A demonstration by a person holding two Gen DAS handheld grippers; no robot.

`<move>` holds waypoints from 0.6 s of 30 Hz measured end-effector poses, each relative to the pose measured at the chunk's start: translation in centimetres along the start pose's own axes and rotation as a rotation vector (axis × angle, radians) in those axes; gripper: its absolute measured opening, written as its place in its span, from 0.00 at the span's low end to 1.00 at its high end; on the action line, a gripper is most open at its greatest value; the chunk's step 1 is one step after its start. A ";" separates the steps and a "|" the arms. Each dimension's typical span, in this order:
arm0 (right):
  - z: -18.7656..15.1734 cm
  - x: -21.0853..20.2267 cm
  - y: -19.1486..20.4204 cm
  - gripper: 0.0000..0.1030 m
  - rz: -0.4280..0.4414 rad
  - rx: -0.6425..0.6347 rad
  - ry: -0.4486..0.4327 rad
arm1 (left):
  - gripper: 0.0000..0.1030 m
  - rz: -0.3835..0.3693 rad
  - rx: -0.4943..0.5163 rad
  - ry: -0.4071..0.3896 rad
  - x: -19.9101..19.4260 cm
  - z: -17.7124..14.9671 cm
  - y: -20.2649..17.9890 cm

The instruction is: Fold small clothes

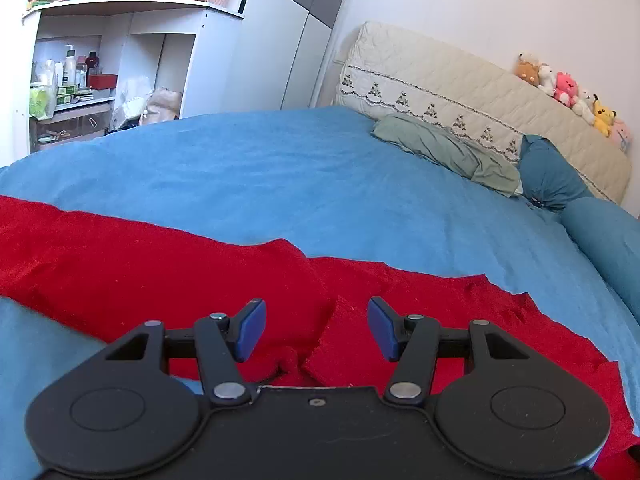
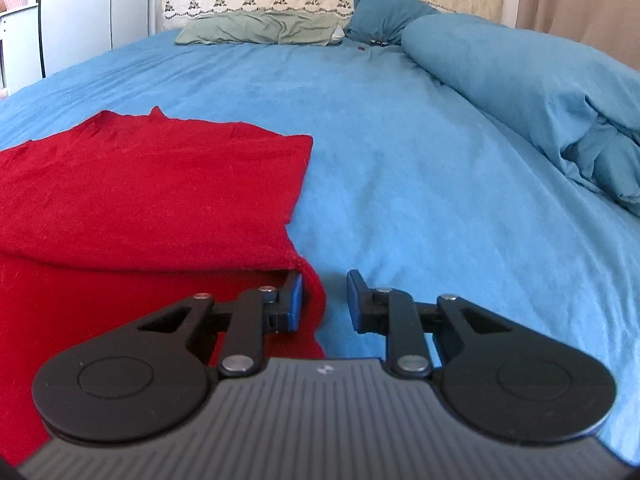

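Both wrist cameras sit low and close over the bed (image 1: 320, 168), facing its headboard (image 1: 460, 92). Left view angles rightward, shelves (image 1: 100, 60) at its left edge. Right view looks straight on. Shared: red garment (image 2: 140, 184), green pillow (image 2: 260, 28).

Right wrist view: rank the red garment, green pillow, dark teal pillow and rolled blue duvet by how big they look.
1. Red garment, though nearness to the camera inflates it.
2. Blue duvet, partly cut off by the frame.
3. Green pillow and dark teal pillow: look alike, both far off, so unranked.
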State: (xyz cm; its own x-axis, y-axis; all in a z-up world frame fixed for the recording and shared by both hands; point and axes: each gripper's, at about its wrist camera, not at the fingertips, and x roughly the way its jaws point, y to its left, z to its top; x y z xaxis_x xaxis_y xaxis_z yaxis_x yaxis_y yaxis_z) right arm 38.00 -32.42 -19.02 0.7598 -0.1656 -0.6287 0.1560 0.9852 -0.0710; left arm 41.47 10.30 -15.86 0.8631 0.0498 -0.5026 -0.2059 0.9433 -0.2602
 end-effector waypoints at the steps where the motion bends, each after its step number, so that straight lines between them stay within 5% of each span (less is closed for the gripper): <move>1: 0.0 -0.1 -0.1 0.37 0.008 -0.003 0.005 | 0.59 0.001 0.011 0.000 0.2 0.3 0.0; 3: 0.0 -0.9 -0.1 0.44 0.024 -0.017 -0.002 | 0.59 -0.013 0.036 0.014 1.1 1.2 -0.1; 5: 0.1 -2.2 -0.4 0.77 0.060 -0.010 -0.044 | 0.59 -0.057 0.079 0.053 2.3 2.1 -0.6; 7: 0.2 -3.6 -0.5 0.91 0.099 -0.001 -0.109 | 0.57 -0.083 0.153 0.131 4.3 2.8 -1.6; 12: 1.3 -4.4 0.6 0.99 0.193 -0.001 -0.140 | 0.43 -0.078 0.285 0.213 8.0 2.3 -3.8; 16: 1.5 -3.0 3.3 0.99 0.282 -0.066 -0.135 | 0.08 -0.030 0.357 0.226 9.4 0.9 -4.5; 18: 1.5 -1.6 4.4 0.99 0.331 -0.083 -0.092 | 0.08 -0.006 0.361 0.208 9.3 0.5 -4.3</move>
State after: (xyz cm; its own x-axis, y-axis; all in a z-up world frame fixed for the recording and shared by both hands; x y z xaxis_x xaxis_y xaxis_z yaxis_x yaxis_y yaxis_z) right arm 38.38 -27.86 -17.19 0.8146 0.1636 -0.5564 -0.1571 0.9858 0.0598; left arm 50.61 6.92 -18.98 0.7445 0.0114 -0.6675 0.0062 0.9997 0.0239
